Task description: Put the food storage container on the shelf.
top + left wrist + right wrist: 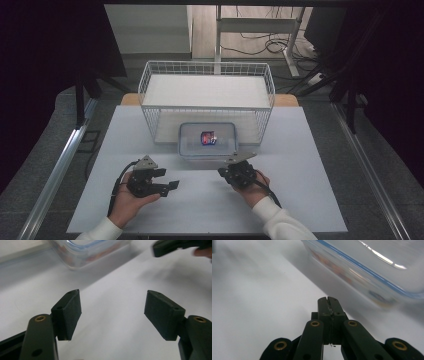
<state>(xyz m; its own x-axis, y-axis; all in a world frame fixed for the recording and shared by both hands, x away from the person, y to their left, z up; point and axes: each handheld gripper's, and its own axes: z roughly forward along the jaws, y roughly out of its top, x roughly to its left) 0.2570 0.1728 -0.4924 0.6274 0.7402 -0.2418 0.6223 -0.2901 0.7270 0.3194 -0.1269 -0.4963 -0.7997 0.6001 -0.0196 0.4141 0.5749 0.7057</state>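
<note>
A clear plastic box with a blue-rimmed lid (208, 140) sits on the white table (150, 120), in front of a white wire basket (207, 97). Something small, red and dark (208, 137), lies inside the box. My left gripper (167, 178) is open near the table's front left, its jaws wide apart with nothing between them (112, 310). My right gripper (222, 171) rests just in front of the box's right corner, jaws pressed together and empty (327, 300). The box (372, 272) lies close on its right, and its corner (85, 252) also appears beyond the left gripper.
The wire basket stands at the back middle of the table, holding a white board. Black curtains flank the table on both sides. Cables and a desk frame (257, 25) lie on the floor behind. A person's hands and white sleeves (282, 222) come in from the bottom.
</note>
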